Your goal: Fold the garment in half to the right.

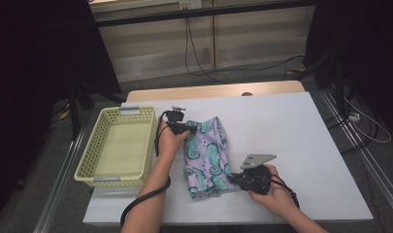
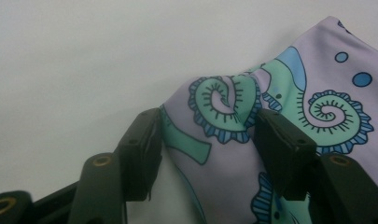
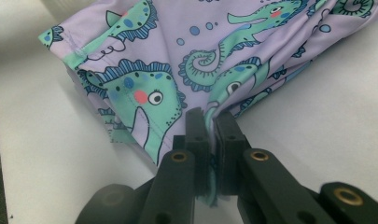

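Seahorse cloth, edge hidden between fingers

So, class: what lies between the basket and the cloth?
In the high view, the left gripper and the hand holding it lie between the basket and the cloth.

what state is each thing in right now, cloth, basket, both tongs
left tongs: jaws apart, straddling a raised fold at the cloth's far end, not yet closed
right tongs: jaws shut, pinching the cloth's near edge
seahorse cloth: bunched and wrinkled, lying on the table beside the basket
yellow basket: upright, nothing inside
table: white top, bearing the cloth and basket
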Motion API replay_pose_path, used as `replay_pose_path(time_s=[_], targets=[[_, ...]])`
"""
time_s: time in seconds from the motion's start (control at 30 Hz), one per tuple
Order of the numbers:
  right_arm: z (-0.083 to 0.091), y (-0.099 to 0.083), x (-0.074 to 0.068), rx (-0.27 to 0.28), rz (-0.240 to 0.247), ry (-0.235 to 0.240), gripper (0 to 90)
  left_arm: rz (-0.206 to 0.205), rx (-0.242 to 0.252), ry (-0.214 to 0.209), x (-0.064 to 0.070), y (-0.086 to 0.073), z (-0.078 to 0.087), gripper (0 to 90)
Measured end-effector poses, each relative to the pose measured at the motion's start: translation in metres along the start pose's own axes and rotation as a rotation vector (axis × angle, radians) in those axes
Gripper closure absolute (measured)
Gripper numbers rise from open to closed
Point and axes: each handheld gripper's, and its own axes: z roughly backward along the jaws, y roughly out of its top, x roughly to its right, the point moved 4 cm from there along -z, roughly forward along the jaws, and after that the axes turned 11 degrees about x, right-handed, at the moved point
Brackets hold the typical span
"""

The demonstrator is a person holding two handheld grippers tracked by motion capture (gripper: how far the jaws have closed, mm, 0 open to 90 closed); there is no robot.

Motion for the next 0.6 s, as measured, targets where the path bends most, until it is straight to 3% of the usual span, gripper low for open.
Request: replay_pose_path(time_s=[0.07, 0.6], targets=[[-0.0004, -0.0003, -0.0002, -0.005, -0.002, 0.001, 86.0, -0.008, -0.006, 0.006, 0.0004, 0.0002, 0.0002, 47.0], [-0.0013, 0.0005, -0.0015, -0.006, 0.011, 0.005, 86.1, 0.040, -0.035, 0.010, 0.0053, 0.0029, 0.0000, 63.1]])
